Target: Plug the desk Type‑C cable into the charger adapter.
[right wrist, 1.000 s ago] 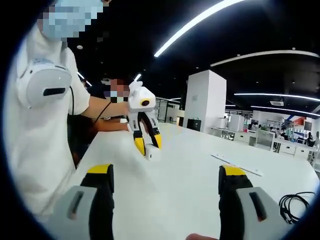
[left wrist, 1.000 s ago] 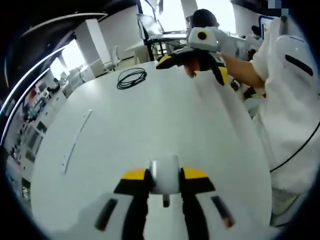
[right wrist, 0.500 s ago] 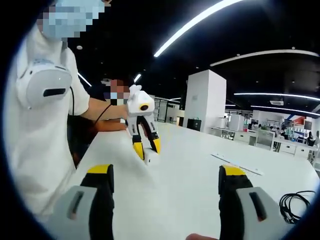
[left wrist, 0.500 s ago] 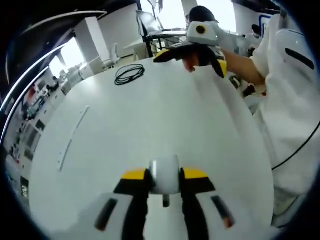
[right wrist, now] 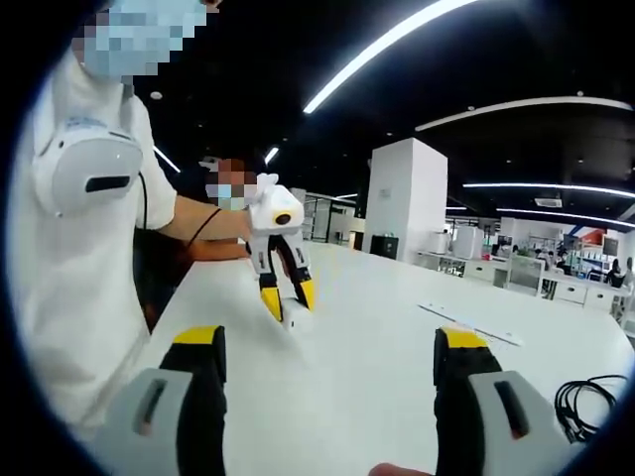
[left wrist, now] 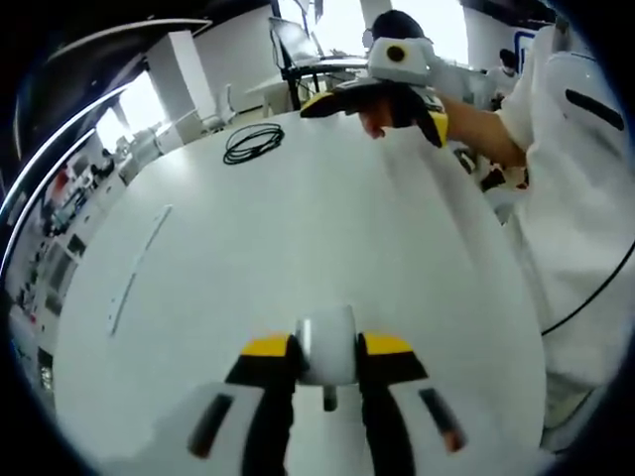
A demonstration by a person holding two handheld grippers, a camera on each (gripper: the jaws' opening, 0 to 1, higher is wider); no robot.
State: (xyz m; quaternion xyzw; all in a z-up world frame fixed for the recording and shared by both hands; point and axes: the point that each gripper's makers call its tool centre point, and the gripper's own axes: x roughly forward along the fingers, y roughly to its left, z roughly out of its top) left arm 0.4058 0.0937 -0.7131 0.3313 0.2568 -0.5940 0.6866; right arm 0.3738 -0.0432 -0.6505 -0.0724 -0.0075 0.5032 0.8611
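Note:
My left gripper (left wrist: pixel 327 353) is shut on a small white charger adapter (left wrist: pixel 327 335), held just above the white table (left wrist: pixel 298 238). A coiled black Type‑C cable (left wrist: pixel 252 142) lies far across the table. My right gripper (left wrist: pixel 377 111) hovers open beyond it to the right, with nothing between its jaws. In the right gripper view, the wide‑open right gripper (right wrist: pixel 327 362) faces the left gripper (right wrist: pixel 289 300), which points down with the adapter (right wrist: pixel 295 319) at its tips. The cable (right wrist: pixel 585 402) lies at the lower right edge.
A thin white strip (left wrist: pixel 137 270) lies on the table's left side, also seen as a strip (right wrist: pixel 466 323) in the right gripper view. A person in white (right wrist: pixel 79 248) stands at the table's edge. Office desks and chairs (left wrist: pixel 308 59) stand behind.
The left gripper, still holding the adapter, has shifted slightly lower and leftward in the right gripper view. The right gripper stays open and hardly moves.

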